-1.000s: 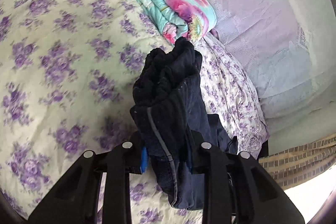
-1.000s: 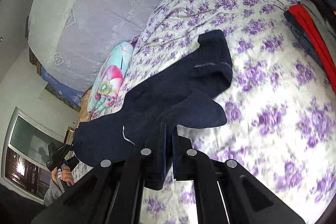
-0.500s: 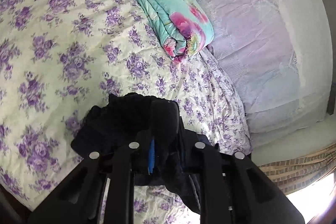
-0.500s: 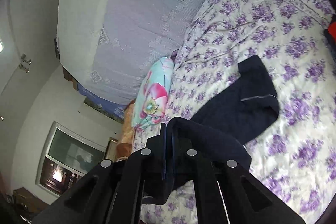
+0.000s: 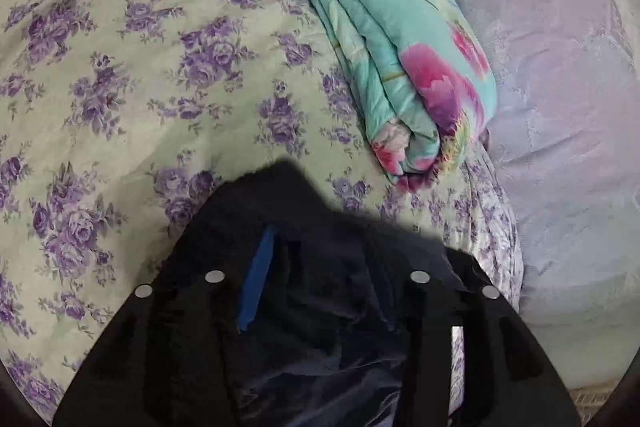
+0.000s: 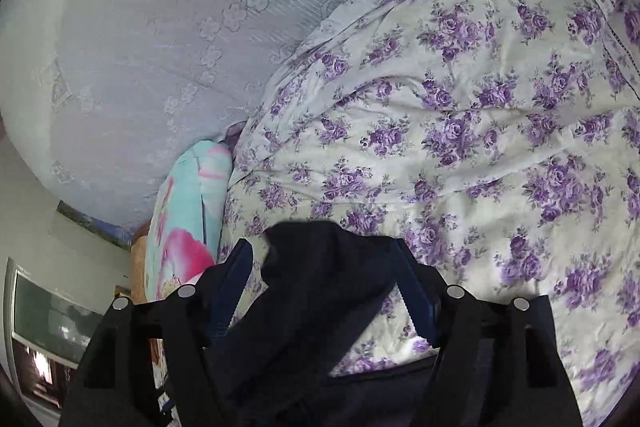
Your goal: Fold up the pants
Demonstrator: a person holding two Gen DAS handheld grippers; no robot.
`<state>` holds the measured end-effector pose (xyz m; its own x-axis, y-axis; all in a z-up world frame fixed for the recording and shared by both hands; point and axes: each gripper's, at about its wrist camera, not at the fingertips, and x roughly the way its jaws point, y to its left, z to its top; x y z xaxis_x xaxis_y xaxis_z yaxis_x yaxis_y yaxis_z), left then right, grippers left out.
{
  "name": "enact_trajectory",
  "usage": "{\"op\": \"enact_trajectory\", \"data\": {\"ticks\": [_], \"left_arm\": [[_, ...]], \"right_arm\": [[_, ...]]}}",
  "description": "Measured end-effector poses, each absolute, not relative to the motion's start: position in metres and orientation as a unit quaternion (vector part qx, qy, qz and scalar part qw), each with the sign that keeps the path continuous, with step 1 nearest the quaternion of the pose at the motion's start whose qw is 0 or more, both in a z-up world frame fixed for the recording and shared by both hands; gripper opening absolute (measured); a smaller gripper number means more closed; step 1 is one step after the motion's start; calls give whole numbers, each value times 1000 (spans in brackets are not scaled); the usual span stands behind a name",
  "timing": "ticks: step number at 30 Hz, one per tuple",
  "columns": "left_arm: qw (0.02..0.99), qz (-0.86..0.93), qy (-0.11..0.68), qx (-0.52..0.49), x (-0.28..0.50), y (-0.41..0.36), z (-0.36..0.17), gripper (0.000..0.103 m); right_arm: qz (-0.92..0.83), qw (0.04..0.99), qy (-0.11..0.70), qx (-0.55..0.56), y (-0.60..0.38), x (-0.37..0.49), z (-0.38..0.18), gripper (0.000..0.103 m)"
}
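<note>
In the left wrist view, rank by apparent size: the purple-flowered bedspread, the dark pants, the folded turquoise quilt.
1. Purple-flowered bedspread, filling most of the view.
2. Dark pants, though they lie right at the camera, which inflates them, and partly hidden.
3. Folded turquoise quilt, farther off, so its true size against the pants is unsure.

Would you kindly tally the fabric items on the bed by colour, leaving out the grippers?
Dark navy pants: 1
Turquoise floral folded quilt: 1
Purple-flowered bedspread: 1
Pale lavender lace cover: 1
Total: 4
</note>
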<state>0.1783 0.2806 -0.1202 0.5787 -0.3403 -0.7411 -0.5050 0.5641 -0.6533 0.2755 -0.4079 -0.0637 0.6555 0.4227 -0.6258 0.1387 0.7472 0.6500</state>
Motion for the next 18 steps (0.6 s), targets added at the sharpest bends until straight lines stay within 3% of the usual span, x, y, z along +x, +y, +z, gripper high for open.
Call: {"op": "enact_trajectory", "data": {"ticks": [1, 2, 10, 17, 18], "left_arm": [[762, 55, 464, -448, 170, 280, -121, 71], [767, 64, 472, -431, 156, 280, -122, 73], [728, 40, 504, -464, 25, 279, -148, 72], [722, 8, 504, -474, 16, 244, -168, 70], [726, 8, 497, -475, 20, 241, -169, 70]], "right_arm": [[80, 845, 416, 326, -413, 263, -71, 71], [74, 850, 425, 302, -418, 246, -80, 71], [13, 898, 437, 58, -403, 78, -137, 71], [-12, 894, 428, -132, -347, 74, -177, 68], [-14, 892, 432, -132, -348, 82, -181, 61]]}}
